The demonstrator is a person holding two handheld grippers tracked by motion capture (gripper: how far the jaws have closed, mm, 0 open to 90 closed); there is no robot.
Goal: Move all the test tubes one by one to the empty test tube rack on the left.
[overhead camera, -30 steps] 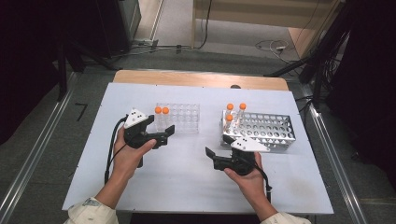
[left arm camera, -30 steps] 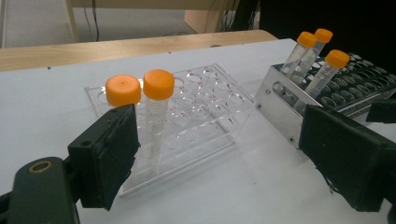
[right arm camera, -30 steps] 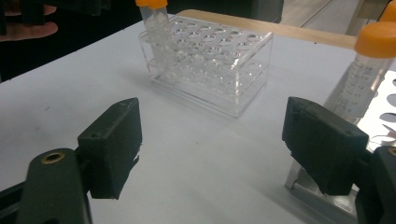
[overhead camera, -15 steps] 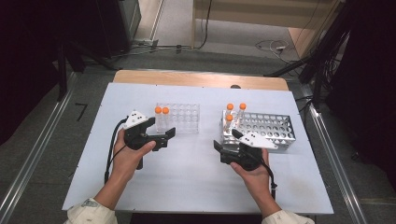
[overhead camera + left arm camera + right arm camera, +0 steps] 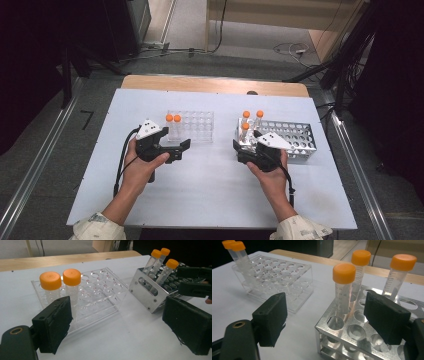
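I take the metal rack (image 5: pixel 290 140) as my reference. Its near-left corner is covered in the high view by my right gripper (image 5: pixel 239 148), and the lower parts of its three orange-capped tubes (image 5: pixel 343 293) are hard to read behind the rack plate. My right gripper's jaws are spread wide, empty, straddling that corner with the nearest tube between them, untouched. My right hand (image 5: pixel 270 172) grips from below the rack. Left of the rack stands the clear rack (image 5: pixel 192 125), holding two capped tubes (image 5: pixel 61 287). My left gripper (image 5: pixel 182 148) sits just beside it, jaws released, pointing toward the metal rack.
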